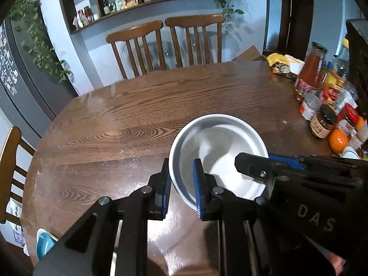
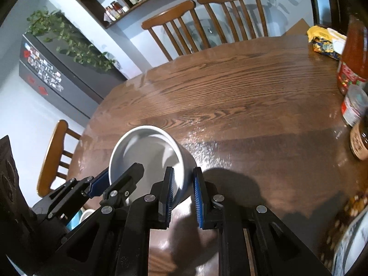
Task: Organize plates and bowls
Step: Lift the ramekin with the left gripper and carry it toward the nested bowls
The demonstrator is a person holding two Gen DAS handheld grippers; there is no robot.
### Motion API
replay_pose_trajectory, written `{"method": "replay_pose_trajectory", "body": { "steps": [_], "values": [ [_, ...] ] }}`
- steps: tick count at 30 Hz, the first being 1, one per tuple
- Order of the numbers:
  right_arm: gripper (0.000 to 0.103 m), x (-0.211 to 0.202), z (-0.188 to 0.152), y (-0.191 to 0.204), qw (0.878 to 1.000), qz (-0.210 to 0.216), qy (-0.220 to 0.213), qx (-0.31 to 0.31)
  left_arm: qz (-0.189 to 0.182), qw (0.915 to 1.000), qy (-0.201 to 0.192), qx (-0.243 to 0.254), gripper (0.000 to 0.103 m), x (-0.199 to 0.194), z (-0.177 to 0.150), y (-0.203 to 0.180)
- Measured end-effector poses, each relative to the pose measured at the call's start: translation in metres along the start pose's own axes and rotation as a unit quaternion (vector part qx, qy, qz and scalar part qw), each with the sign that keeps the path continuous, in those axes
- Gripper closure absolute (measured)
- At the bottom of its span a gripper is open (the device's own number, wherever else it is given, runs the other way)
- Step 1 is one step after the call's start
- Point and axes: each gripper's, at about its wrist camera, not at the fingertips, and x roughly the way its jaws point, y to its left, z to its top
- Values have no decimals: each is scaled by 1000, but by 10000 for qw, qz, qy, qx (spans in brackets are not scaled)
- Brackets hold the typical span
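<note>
Left gripper (image 1: 182, 191) and right gripper (image 2: 182, 195) each pinch the white bowl's (image 1: 218, 142) rim above the table (image 1: 138, 119).

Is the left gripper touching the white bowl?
Touching. In the left wrist view, the left gripper has its blue pads clamped on the rim of the white bowl.

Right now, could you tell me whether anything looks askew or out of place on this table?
Only the white bowl: both grippers, left and right, pinch opposite sides of its rim, holding it tilted. Nothing looks spilled or broken.
</note>
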Motion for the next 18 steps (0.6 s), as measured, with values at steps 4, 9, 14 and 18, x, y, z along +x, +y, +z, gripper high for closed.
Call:
{"method": "replay_pose_trajectory", "body": {
  "steps": [4, 9, 14, 18],
  "values": [
    [85, -23, -19, 12, 9999, 37, -156, 0, -1, 9998, -187, 43, 87, -26, -12, -2],
    [85, -44, -37, 24, 9995, 14, -301, -45, -100, 9995, -296, -27, 87, -51, -23, 0],
    [85, -60, -52, 37, 9991, 41, -408, -85, -124, 9990, -439, -20, 87, -75, -37, 2],
    [85, -67, -63, 45, 9989, 42, -432, -149, -122, 9987, -491, -53, 87, -86, -49, 7]
  ]
}}
